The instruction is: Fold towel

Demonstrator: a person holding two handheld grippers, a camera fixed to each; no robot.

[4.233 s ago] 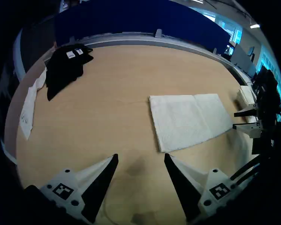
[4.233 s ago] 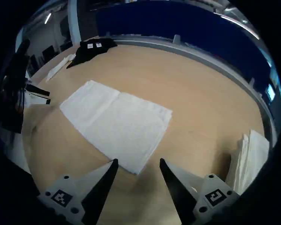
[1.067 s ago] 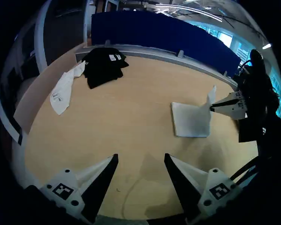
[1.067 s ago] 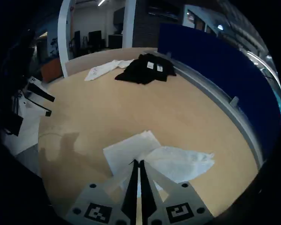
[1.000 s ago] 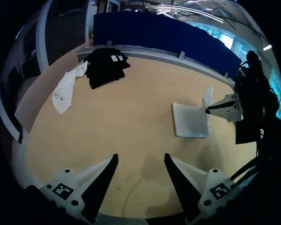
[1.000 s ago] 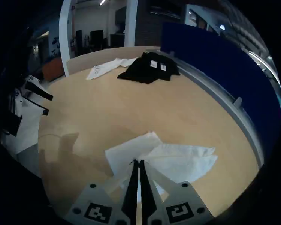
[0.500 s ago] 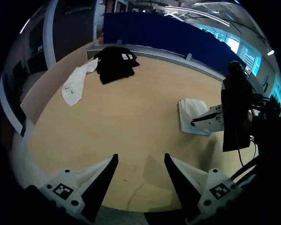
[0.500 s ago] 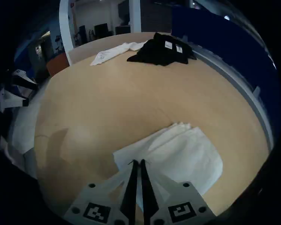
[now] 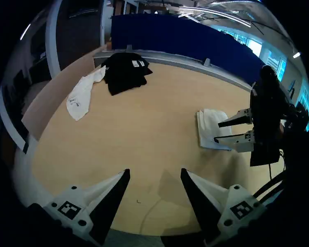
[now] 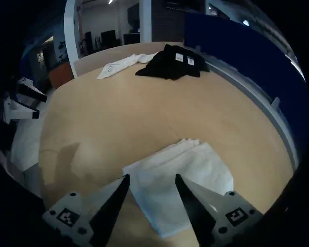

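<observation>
In the left gripper view, my left gripper (image 9: 154,171) hangs over the near edge of the light wooden table (image 9: 146,115), jaws apart and empty; I judge it is not needed here. The folded white terry towel (image 9: 212,127) lies flat at the far right. In the right gripper view, my right gripper (image 10: 151,177) tilts down over the towel's near edge, jaws apart and holding nothing, so the fold looks finished.
</observation>
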